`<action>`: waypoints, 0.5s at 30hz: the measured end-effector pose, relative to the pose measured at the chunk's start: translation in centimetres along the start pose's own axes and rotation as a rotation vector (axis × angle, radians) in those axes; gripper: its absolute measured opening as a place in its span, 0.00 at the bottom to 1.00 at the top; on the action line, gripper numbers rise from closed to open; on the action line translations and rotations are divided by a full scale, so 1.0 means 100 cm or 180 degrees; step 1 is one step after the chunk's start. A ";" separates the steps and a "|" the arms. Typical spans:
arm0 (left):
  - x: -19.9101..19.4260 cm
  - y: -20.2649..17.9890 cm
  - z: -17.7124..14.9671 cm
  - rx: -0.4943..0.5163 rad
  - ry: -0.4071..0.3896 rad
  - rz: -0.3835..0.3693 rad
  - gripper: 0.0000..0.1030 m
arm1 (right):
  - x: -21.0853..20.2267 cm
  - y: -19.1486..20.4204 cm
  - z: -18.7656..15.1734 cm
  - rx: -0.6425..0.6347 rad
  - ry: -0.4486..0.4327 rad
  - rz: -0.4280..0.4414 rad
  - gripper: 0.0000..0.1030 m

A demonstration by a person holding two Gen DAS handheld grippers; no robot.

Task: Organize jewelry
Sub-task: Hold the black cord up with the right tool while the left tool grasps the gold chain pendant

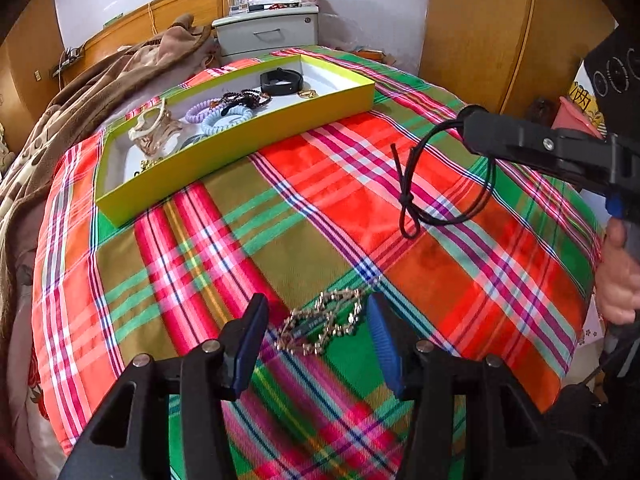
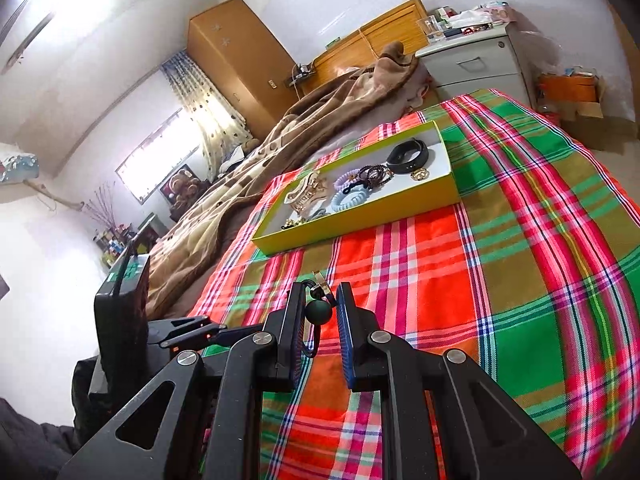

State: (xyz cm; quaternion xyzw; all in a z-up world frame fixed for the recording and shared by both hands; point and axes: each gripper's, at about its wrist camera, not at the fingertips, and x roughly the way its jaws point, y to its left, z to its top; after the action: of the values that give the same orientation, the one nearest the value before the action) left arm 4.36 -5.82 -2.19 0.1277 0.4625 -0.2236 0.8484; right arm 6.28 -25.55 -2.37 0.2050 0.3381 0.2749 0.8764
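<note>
A gold chain (image 1: 320,322) lies bunched on the plaid cloth (image 1: 340,184) between the fingers of my left gripper (image 1: 318,336), which is open around it. My right gripper (image 2: 319,306) is shut on a black cord necklace (image 1: 448,176) with a dark bead (image 2: 319,311) and holds it above the cloth; the cord loop hangs from its tip (image 1: 472,120) in the left wrist view. A yellow-green box (image 1: 240,136) further back holds hair ties, bracelets, a black band (image 1: 280,80) and a hair claw (image 1: 154,130). The box (image 2: 360,216) also shows in the right wrist view.
A brown blanket (image 2: 280,148) is heaped left of the box. A grey bedside cabinet (image 1: 266,34) with clutter stands behind the bed. Wooden wardrobe doors (image 1: 500,32) are at the right. My left gripper's body (image 2: 160,332) sits at the lower left in the right wrist view.
</note>
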 end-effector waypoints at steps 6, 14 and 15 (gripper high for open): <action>-0.002 0.002 -0.003 -0.0063 -0.0014 -0.0024 0.51 | 0.001 0.000 -0.001 -0.0008 0.0005 0.0011 0.16; -0.005 0.000 -0.007 -0.0076 -0.0040 -0.0004 0.38 | 0.004 0.000 -0.001 -0.0001 0.0017 0.0004 0.16; -0.006 0.000 -0.007 -0.0083 -0.0042 -0.0006 0.38 | 0.004 0.000 -0.001 0.0001 0.0017 0.0005 0.16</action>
State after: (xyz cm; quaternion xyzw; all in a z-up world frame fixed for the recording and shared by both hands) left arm 3.60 -5.36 -2.09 0.1146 0.4598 -0.2192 0.8529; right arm 6.48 -25.32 -2.64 0.2047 0.3403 0.2761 0.8752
